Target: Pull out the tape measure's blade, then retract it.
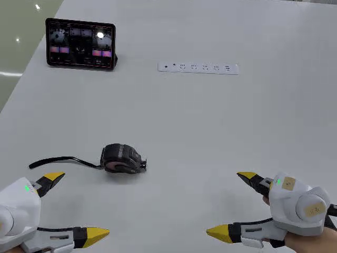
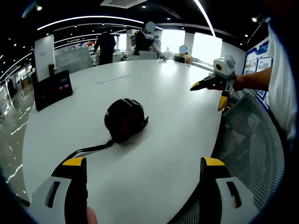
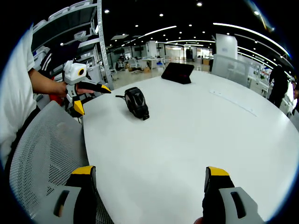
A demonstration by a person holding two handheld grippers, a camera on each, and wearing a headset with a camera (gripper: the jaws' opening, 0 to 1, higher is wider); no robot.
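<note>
Nearest the camera, at the bottom left of the head view, the left tool [image 1: 79, 204] hovered above the desk [image 1: 210, 132], its yellow-tipped jaws spread wide with nothing between them. Just ahead of it and a little to the right lay the tape measure [image 1: 122, 158], a dark case resting on the desk and touching neither tool. Its long axis ran roughly left to right across the person. A black strap [image 1: 58, 159] trailed from the case's left end towards the left tool, and a small nub [image 1: 142, 164] stuck out low at the right end. That nub was probably the blade's hook, though it was too small to be sure. Further right, at the bottom right, the right tool [image 1: 226, 203] hung wide open too, empty and well apart from the case.

The left tool was plainly the nearer, and its own view looked straight at the case between its jaws. In my judgement the left tool was placed to pin the case. The right tool, on the side the nub pointed to, would have to cross bare desk to take the hook and draw it rightward along that axis. The blade was not yet out.
</note>
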